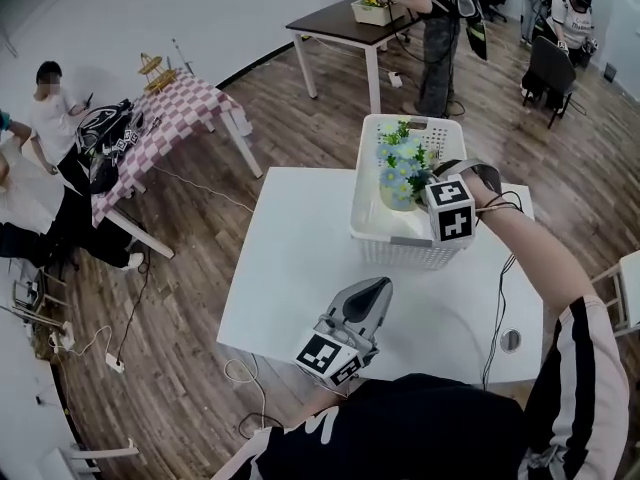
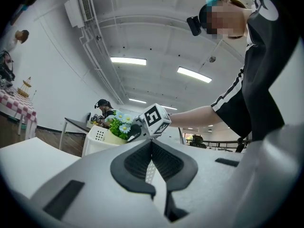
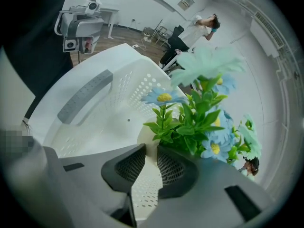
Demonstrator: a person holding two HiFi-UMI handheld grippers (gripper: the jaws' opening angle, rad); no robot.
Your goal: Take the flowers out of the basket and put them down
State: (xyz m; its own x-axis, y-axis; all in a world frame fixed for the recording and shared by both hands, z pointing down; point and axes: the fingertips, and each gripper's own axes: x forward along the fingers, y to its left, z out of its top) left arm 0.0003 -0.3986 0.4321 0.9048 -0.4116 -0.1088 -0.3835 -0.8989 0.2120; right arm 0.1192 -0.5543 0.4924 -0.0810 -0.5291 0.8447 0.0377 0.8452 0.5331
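Observation:
A bunch of blue and white flowers [image 1: 400, 160] stands in a cream pot [image 1: 392, 198] inside the white perforated basket [image 1: 372, 148] on the white table [image 1: 290, 268]. My right gripper [image 1: 421, 182] reaches into the basket from the right. In the right gripper view its jaws stand a narrow gap apart across the pot [image 3: 146, 139] wall, one pad outside and one under the leaves [image 3: 190, 122]. My left gripper [image 1: 383, 286] hovers over the table's near side, shut and empty. The left gripper view shows the flowers [image 2: 121, 125] and basket [image 2: 97, 137] ahead.
A cable hole [image 1: 510, 340] sits in the table at the near right. A checkered table [image 1: 180, 103] stands at the left and a dark table [image 1: 340, 23] at the back. People stand and sit around the room. Cables [image 1: 130, 328] lie on the wooden floor.

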